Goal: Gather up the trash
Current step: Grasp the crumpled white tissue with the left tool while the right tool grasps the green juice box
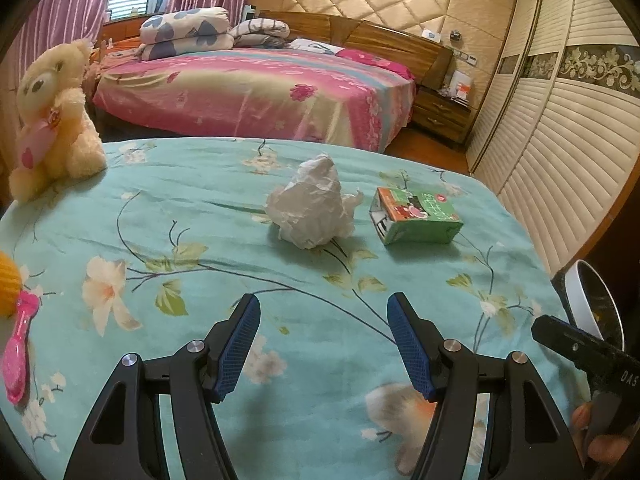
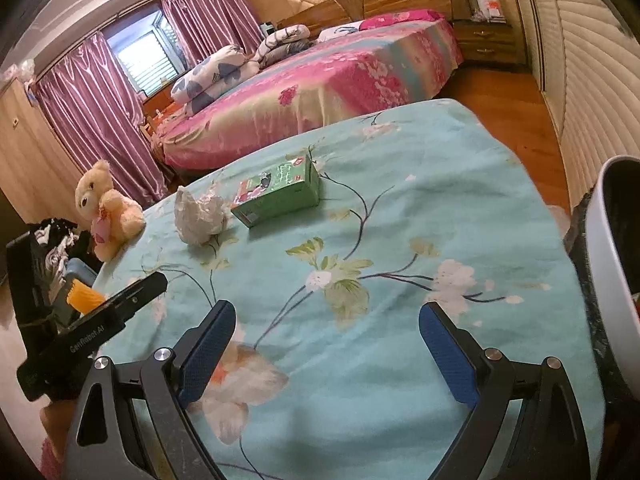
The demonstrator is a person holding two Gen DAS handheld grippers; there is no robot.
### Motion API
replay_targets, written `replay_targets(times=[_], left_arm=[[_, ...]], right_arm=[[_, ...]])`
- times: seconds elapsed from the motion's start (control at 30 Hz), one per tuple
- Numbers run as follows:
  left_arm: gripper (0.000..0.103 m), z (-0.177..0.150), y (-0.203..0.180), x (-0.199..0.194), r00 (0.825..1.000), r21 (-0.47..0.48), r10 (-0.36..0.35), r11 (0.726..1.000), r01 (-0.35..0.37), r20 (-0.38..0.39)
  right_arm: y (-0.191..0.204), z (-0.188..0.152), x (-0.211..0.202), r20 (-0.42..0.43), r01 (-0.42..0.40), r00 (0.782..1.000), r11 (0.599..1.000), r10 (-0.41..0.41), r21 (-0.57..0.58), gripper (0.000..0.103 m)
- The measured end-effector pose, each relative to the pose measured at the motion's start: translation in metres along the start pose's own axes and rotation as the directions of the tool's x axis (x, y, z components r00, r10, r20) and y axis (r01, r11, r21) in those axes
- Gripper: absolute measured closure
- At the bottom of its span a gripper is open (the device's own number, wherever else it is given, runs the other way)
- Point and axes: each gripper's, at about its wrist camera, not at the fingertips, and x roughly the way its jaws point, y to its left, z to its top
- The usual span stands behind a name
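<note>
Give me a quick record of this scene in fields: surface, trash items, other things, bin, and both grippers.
surface: floral turquoise cloth
trash: crumpled white paper; green carton lying on its side, right of the paper, apart from it
other things: teddy bear at far left corner; pink hairbrush at left edge
bin: white bin beside the right edge
left gripper: open, empty
right gripper: open, empty

Your left gripper (image 1: 323, 312) and right gripper (image 2: 327, 322) both angle downward, jaws spread wide, nothing between the pads; your fingers (image 1: 600, 438) wrap the right handle.
</note>
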Motion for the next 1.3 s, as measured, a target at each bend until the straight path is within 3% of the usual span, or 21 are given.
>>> replay_targets(times=[0.67,0.73,0.8,0.9,1.3], left_arm=[[0.031,0.056,0.013,0.069,1.000,0.015,0.000,1.000,0.000,-0.006],[0.037,0.058,0.014,0.078,1.000,0.029,-0.001,1.000,0.001,-0.006],[0.054,0.060,0.016,0.085,1.000,0.038,-0.016,0.999,0.017,-0.019],[0.063,0.059,0.022,0.088,1.000,0.039,-0.029,0.999,0.030,-0.008],[0.068,0.036,0.045,0.057,0.998,-0.051,-0.063,0.997,0.063,0.010]], right_arm=[[0.033,0.042,0.052,-0.012,-0.049,0.999,0.993,0.048,-0.106,0.009],[0.035,0.045,0.057,-0.018,-0.054,0.998,0.991,0.052,-0.119,0.009],[0.038,0.047,0.062,-0.024,-0.046,0.999,0.990,0.043,-0.136,0.009],[0.043,0.049,0.071,-0.035,-0.041,0.999,0.987,0.036,-0.157,0.009],[0.066,0.056,0.106,-0.066,0.036,0.996,0.972,-0.053,-0.233,0.009]])
